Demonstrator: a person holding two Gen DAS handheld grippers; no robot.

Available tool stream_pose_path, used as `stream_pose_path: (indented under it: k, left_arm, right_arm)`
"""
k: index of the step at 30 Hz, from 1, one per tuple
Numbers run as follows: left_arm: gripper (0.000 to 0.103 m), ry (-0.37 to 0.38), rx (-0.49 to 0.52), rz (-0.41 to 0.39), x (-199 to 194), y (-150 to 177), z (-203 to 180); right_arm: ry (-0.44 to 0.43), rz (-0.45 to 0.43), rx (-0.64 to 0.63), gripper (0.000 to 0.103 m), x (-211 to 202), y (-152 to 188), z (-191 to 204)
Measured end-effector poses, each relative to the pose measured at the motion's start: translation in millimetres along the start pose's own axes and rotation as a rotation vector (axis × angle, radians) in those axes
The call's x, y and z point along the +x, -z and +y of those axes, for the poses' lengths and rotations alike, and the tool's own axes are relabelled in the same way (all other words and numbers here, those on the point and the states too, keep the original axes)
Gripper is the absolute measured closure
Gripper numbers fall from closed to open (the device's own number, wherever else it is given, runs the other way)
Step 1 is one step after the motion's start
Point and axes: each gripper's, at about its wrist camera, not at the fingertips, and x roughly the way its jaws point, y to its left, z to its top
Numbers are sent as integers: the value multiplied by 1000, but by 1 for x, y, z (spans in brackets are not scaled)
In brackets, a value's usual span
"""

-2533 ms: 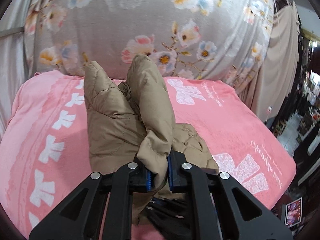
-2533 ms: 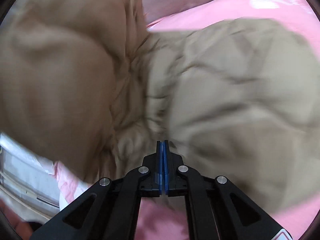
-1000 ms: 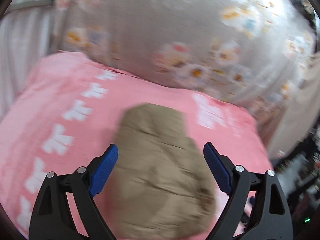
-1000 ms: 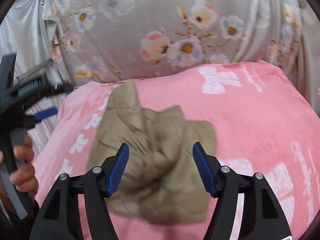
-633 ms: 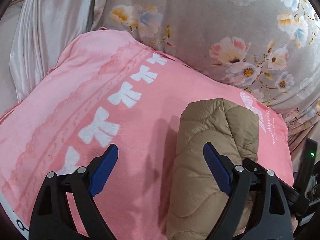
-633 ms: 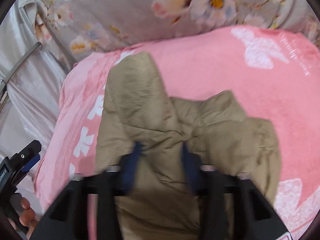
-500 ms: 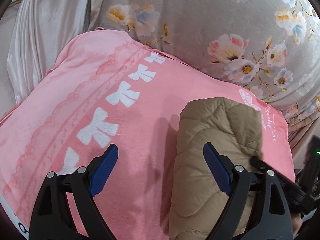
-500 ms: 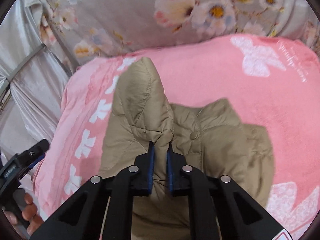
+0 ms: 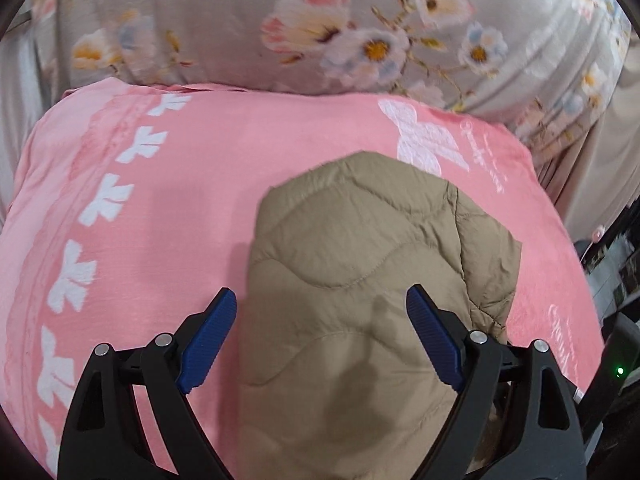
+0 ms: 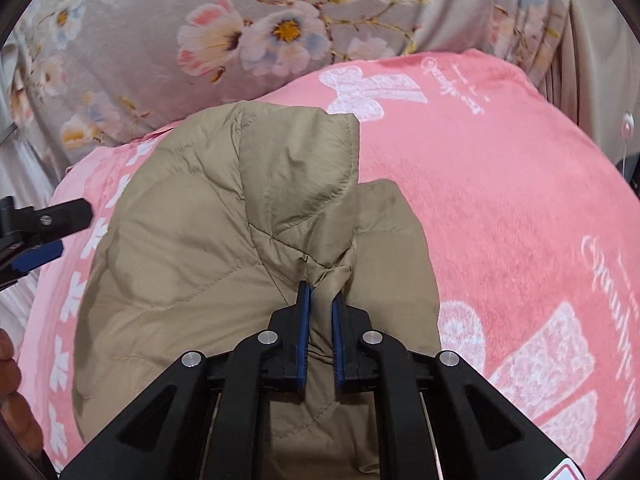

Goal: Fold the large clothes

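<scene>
A tan quilted jacket (image 9: 360, 264) lies bunched on the pink blanket (image 9: 180, 200). In the left wrist view my left gripper (image 9: 320, 320) stands open above the jacket's near part, its blue pads (image 9: 208, 332) clear of the cloth on either side. In the right wrist view the jacket (image 10: 200, 248) rises in a peaked fold. My right gripper (image 10: 320, 300) is shut on a pinch of that fold at its near end. The left gripper (image 10: 44, 236) shows at the left edge, beside the jacket.
The pink blanket (image 10: 520, 200) with white bow prints covers a raised bed-like surface. A grey floral cloth (image 9: 320, 20) hangs behind it. A person's hand (image 10: 16, 400) shows at the lower left. Dark furniture (image 9: 616, 280) stands beyond the right edge.
My right gripper went from open over the jacket to shut on a fold of it. My left gripper, earlier shut on the jacket, stayed open and swung from the blanket's left part over the jacket.
</scene>
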Motion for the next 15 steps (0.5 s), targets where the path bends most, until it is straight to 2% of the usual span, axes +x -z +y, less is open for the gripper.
stream_pose_path:
  k: [4,6,15]
  left_arm:
    - [18,-33,16,57,34,1,-22]
    - [16,-75,31,47,46,4,-29]
    - [5,-155,74,14,74,18,-44]
  right_arm:
    - [-12,4,7,94,12,3,-6]
    - [-6,1,4,94,20,5,-8]
    - [-33,-11,43,92,44,17,-25]
